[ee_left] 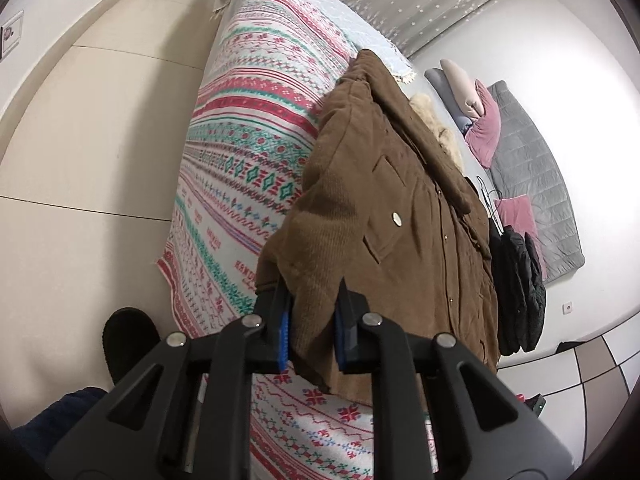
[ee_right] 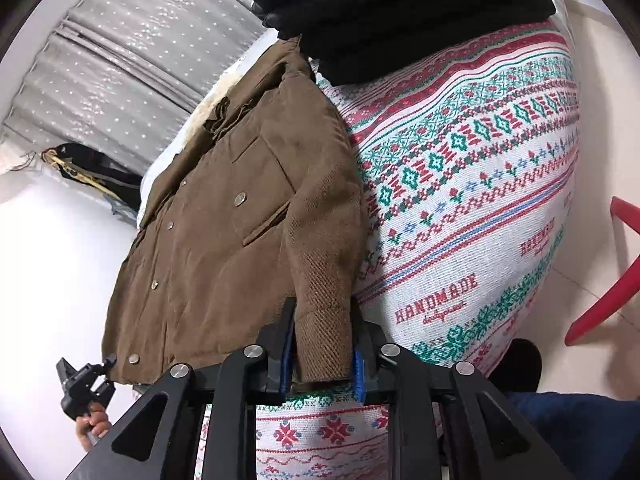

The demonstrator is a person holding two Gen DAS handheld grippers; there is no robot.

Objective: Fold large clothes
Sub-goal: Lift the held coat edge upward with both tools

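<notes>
One black garment (ee_right: pixel 400 12) beside brown coat (ee_right: pixel 208 248)

A bed under a patterned blanket, with clothes lying on it

We see the bed (ee_left: pixel 224 12) running from the bottom centre to the top of the left-wrist frame, covered by a white blanket (ee_left: pixel 248 128) banded in red and green, which in the right-wrist view shows the word "HANDMADE" at lower right. On the blanket lies a brown jacket (ee_left: pixel 400 216), spread front-up at the centre. Just right of it in the left-wrist view we see a black garment (ee_left: pixel 520 288), folded; in the right-wrist view this sits at top centre. A pale fluffy piece (ee_left: pixel 436 128) shows behind the jacket's collar.
</notes>
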